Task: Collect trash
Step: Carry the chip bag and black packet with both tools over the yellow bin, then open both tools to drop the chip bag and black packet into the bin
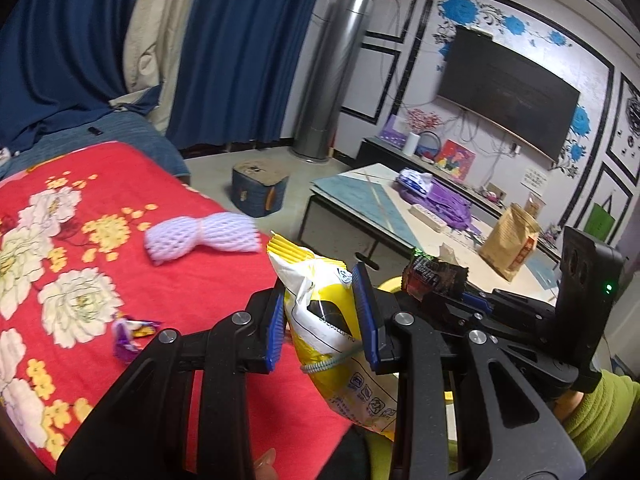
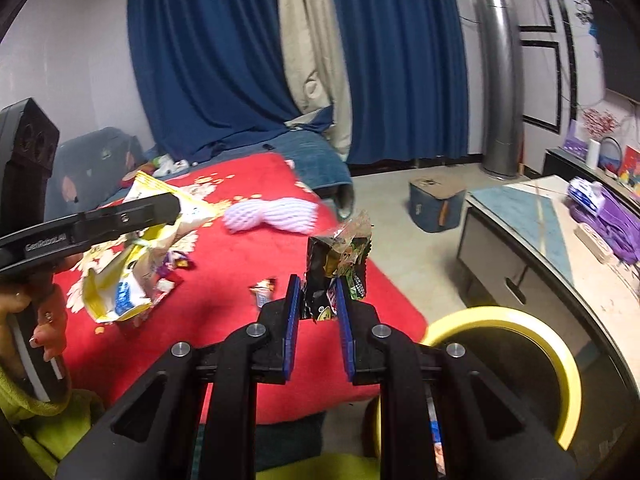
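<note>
My left gripper (image 1: pixel 320 312) is shut on a yellow and white snack bag (image 1: pixel 320 300), held above the edge of the red flowered bedspread (image 1: pixel 80 240). The bag also shows in the right wrist view (image 2: pixel 132 272). My right gripper (image 2: pixel 318 304) is shut on a black snack wrapper (image 2: pixel 336 260), also seen in the left wrist view (image 1: pixel 432 276). A white foam fruit net (image 1: pixel 200 236) lies on the bedspread, as does a purple candy wrapper (image 1: pixel 128 336). A small wrapper (image 2: pixel 264 288) lies near my right fingers. A yellow-rimmed bin (image 2: pixel 532 328) stands below right.
A coffee table (image 1: pixel 360 196) with purple bags and a brown paper bag (image 1: pixel 512 240) stands to the right. A blue box (image 1: pixel 258 192) sits on the floor. Blue curtains, a tall grey air conditioner (image 1: pixel 336 76) and a wall TV are behind.
</note>
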### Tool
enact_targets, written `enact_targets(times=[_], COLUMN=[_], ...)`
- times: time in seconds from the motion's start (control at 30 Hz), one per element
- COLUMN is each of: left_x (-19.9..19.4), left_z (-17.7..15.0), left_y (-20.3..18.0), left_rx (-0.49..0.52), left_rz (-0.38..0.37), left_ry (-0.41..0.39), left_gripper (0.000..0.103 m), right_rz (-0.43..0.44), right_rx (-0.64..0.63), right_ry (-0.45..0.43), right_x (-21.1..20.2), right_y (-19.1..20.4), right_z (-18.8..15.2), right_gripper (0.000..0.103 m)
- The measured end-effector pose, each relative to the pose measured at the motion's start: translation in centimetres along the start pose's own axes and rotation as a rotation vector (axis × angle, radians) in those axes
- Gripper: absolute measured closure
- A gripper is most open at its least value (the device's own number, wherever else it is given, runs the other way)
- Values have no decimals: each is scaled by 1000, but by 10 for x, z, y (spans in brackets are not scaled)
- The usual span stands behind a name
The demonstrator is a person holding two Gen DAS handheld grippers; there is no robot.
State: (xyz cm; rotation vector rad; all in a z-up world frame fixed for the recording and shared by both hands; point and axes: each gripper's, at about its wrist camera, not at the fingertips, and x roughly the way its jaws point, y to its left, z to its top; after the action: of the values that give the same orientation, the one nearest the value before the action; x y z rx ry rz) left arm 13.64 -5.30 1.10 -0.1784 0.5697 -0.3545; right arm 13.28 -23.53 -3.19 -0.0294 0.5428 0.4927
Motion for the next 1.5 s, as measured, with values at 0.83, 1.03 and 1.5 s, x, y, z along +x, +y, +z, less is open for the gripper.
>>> enact_targets(times=[0.83,1.03,1.5], left_x=[66,87,141], left_z=[-29,-37,-50], left_y=[-89,-105,-118], left_rx=[133,147,136], left_rz=[-203,-226,-239], left_ry=[95,117,189], left_gripper=[79,79,78], right_rz=[-227,-256,-273], right_rx=[242,301,361], right_ry=[20,39,85], right_x=[-32,-33,-31], right_y=[-112,-132,-152], right_z=[-46,-59,-79], right_gripper=[86,86,86])
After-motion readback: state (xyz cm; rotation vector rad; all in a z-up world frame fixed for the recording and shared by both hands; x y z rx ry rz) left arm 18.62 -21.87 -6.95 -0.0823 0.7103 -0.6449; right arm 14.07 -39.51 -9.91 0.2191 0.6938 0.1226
